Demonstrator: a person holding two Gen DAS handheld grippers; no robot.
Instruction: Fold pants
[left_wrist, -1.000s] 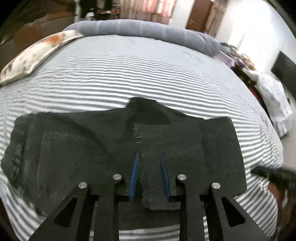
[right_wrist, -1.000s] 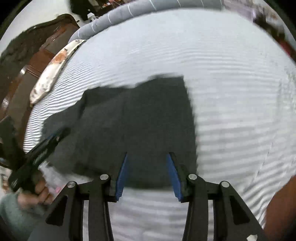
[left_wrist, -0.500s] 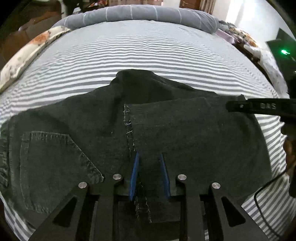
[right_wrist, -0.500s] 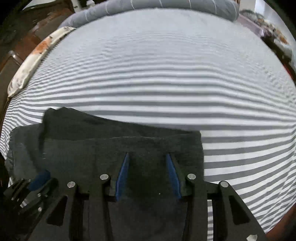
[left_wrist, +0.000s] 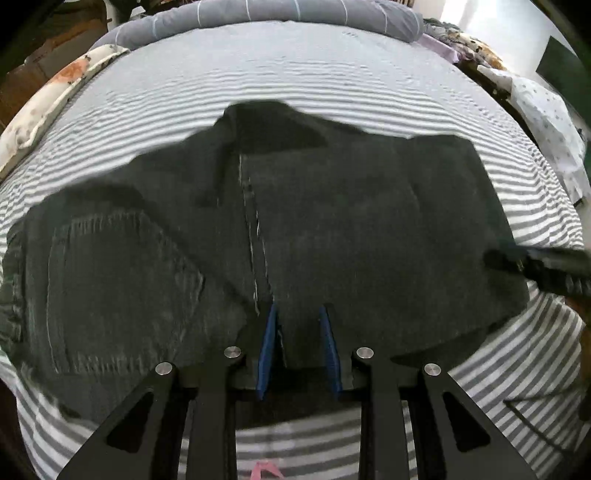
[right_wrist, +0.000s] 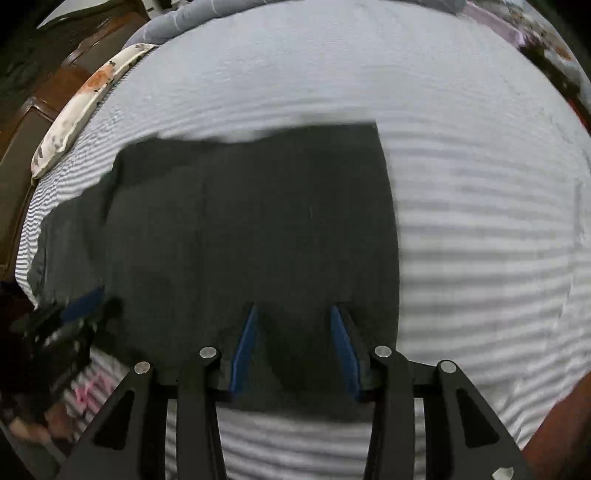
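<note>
Dark denim pants (left_wrist: 332, 229) lie folded on the grey-and-white striped bed (left_wrist: 295, 92), back pocket at the left. My left gripper (left_wrist: 297, 314) is over their near edge; a flap of denim sits between its blue pads, which stand a narrow gap apart. In the right wrist view the pants (right_wrist: 240, 229) fill the middle left. My right gripper (right_wrist: 293, 314) is open wide over their near right part, with nothing between the pads. The right gripper also shows at the left wrist view's right edge (left_wrist: 539, 262).
A floral pillow (left_wrist: 48, 107) lies at the bed's far left, a grey bolster (left_wrist: 295, 14) along the far edge. Wooden furniture (right_wrist: 44, 110) stands left of the bed. Cluttered bedding (left_wrist: 543, 110) lies to the right.
Both grippers have pulled back and up a little from the pants. The right gripper has shifted right, so more striped bed shows beside the pants' right edge.
</note>
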